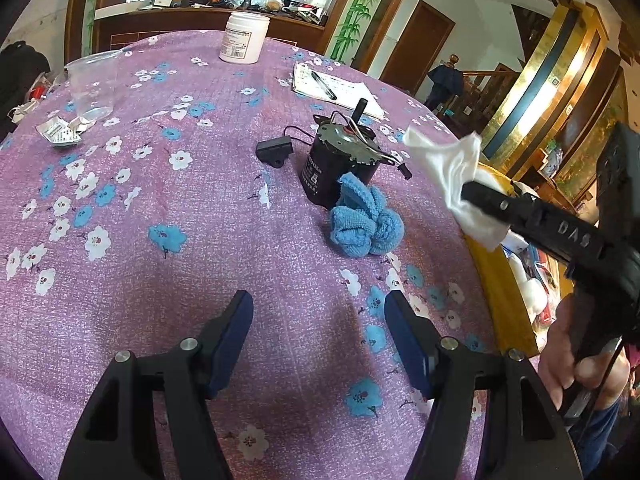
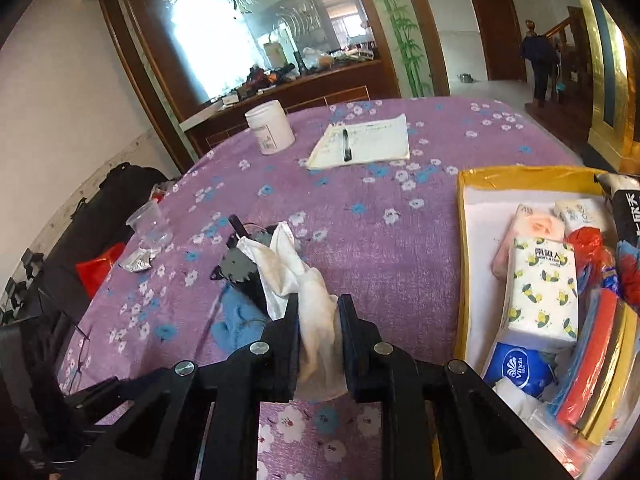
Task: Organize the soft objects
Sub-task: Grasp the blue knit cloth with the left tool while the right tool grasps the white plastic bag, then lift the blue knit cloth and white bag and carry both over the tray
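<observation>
My right gripper (image 2: 318, 312) pinching the white cloth (image 2: 316, 320) (lifted off the table), left gripper (image 1: 318, 320) gaping, empty, blue towel (image 1: 366, 226) ahead

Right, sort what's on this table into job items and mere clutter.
Job: white cloth in the right tongs; blue towel; yellow box of tissue packs.

Clutter: motor, jar, notepad, pen, plastic cup.

A home's dining room — a round tabletop (image 1: 208, 208) under a flowered purple cloth, a wooden sideboard (image 2: 280, 92) with mirror (image 2: 248, 24), bamboo wall painting (image 2: 404, 28), and a wooden staircase (image 2: 560, 36).
</observation>
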Available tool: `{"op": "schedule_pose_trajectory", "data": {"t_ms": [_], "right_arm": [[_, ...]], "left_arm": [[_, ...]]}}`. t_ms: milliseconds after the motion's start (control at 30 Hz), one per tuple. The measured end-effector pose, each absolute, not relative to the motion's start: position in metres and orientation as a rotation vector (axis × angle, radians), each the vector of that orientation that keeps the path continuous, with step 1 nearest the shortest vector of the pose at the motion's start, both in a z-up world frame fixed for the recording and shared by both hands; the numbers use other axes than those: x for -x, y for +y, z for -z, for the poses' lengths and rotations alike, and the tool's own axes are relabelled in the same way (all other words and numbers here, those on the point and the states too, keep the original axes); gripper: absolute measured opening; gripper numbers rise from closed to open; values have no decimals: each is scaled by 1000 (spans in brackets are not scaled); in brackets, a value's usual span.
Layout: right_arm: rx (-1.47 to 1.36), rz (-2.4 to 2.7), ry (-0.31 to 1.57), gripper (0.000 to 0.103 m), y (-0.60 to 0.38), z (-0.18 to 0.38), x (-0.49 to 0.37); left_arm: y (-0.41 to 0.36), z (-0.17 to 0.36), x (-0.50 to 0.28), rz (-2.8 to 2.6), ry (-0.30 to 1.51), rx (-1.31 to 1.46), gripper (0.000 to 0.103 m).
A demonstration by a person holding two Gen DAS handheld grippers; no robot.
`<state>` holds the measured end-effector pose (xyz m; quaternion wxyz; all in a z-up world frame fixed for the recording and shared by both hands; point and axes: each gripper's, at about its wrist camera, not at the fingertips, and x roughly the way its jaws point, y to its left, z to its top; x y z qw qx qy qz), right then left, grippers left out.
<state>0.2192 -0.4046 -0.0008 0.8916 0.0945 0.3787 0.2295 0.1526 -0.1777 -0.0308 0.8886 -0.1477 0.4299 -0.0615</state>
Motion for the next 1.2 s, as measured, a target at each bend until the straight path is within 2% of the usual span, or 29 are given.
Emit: {"op": "schedule_pose_trajectory", "data": {"t_ms": [133,200,467,533,567,667,1200], "right_arm": [[-232,-477,761,19,-415,-6,-216],[-248,-469,754,19,-421,-7,-214],[-279,-451,761,19,-430,-6,-217],[-274,-452,766,19,-429,-5,-217],[-271,-455,768,19,-428,-4,-217],[-264,-458,770,20,-426,-3,-216],[-242,-472,739,19,-420,-3,-214]], "left_arm": [[-196,22,-165,114,937,256,69],[-206,17,-176,111,956,241,81],[-230,32,-226,15,971,114,81],[-229,36,-229,17,959,121,72],[-229,38,-229,15,957,116,56],[-231,40,-225,38,939,102,44],[-245,9,-191,-43,721,-36,42]]}}
